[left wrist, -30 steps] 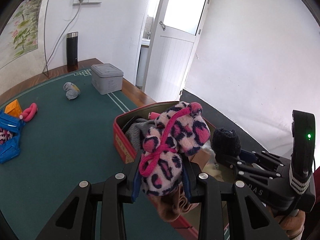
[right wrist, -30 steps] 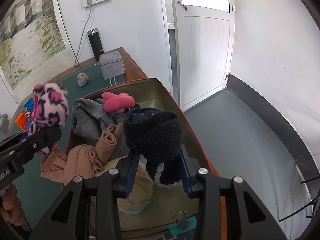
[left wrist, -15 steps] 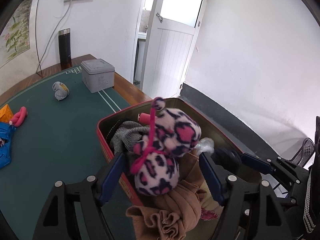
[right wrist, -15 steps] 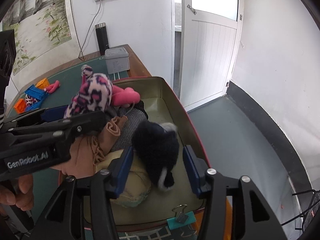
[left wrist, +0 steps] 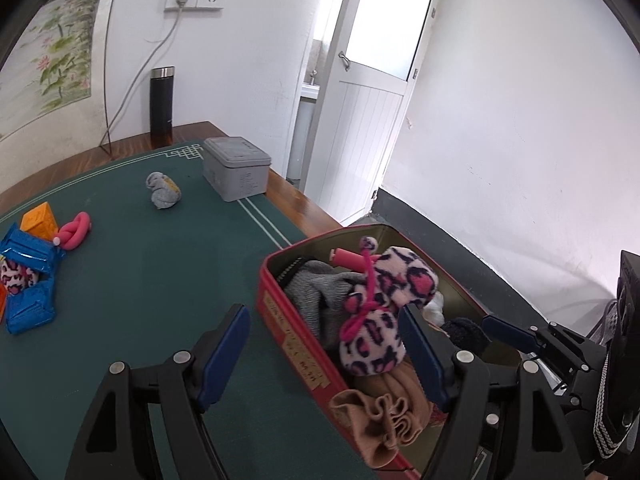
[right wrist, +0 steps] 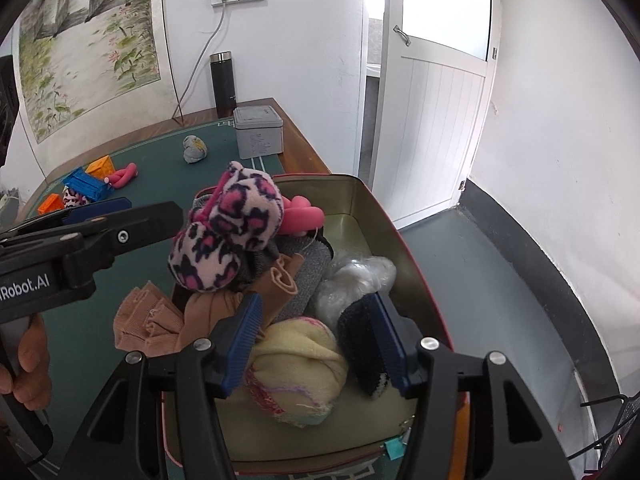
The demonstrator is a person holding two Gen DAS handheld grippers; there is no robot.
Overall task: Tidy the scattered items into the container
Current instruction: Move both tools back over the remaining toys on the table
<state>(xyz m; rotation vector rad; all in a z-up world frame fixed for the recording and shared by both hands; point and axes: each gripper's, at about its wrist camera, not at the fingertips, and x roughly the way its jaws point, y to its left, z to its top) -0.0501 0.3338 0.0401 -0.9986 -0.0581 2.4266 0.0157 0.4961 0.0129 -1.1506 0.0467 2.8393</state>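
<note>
A red tin box (left wrist: 288, 322) (right wrist: 404, 236) sits at the table's right end, full of soft items. A pink leopard plush (left wrist: 380, 304) (right wrist: 228, 228) lies on top of grey and tan cloth. A black sock (right wrist: 360, 340) (left wrist: 466, 332) lies at the box's right side beside a yellow bundle (right wrist: 296, 368). My left gripper (left wrist: 326, 354) is open and empty, its jaws astride the box's near wall. My right gripper (right wrist: 320, 344) is open and empty, just above the sock.
On the green mat (left wrist: 132, 280) lie a grey sock ball (left wrist: 162, 196), a pink twisted roll (left wrist: 76, 230), blue packets (left wrist: 30, 280), orange boxes (left wrist: 40, 218) and a second leopard plush (left wrist: 16, 276). A grey tin (left wrist: 236, 168) and black flask (left wrist: 162, 102) stand behind.
Both grippers opened. The left let the leopard plush drop into the box and drew back; the right let the black sock fall into the box.
</note>
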